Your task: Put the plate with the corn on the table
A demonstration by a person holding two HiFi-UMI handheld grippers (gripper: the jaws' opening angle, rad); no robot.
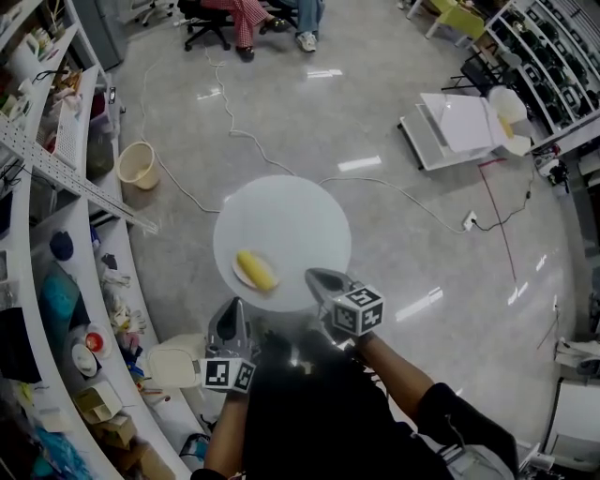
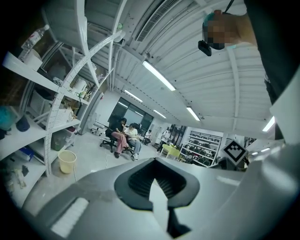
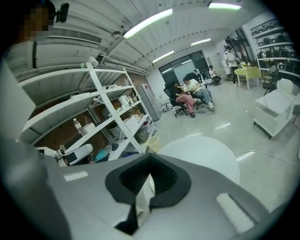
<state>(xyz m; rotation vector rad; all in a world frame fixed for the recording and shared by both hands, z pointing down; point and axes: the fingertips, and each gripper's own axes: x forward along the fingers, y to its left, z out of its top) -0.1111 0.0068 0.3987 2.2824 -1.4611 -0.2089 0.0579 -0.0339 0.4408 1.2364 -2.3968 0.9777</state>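
A small white plate (image 1: 251, 274) with a yellow corn cob (image 1: 256, 269) lies on the round white table (image 1: 291, 220), near its front-left edge. My right gripper (image 1: 316, 277) is over the table's front edge, just right of the plate and apart from it, jaws shut with nothing seen between them. My left gripper (image 1: 231, 323) hangs below the table's edge, nearer to me than the plate, also shut and empty. In the right gripper view the shut gripper (image 3: 148, 180) points across the table (image 3: 201, 157). The left gripper (image 2: 157, 182) points at the room.
Shelving (image 1: 52, 281) crowded with items runs along the left. A yellow bucket (image 1: 138, 165) stands on the floor beside it. Cables (image 1: 403, 192) trail over the floor behind the table. A white chair (image 1: 459, 127) is at the far right, and seated people (image 1: 246, 14) at the back.
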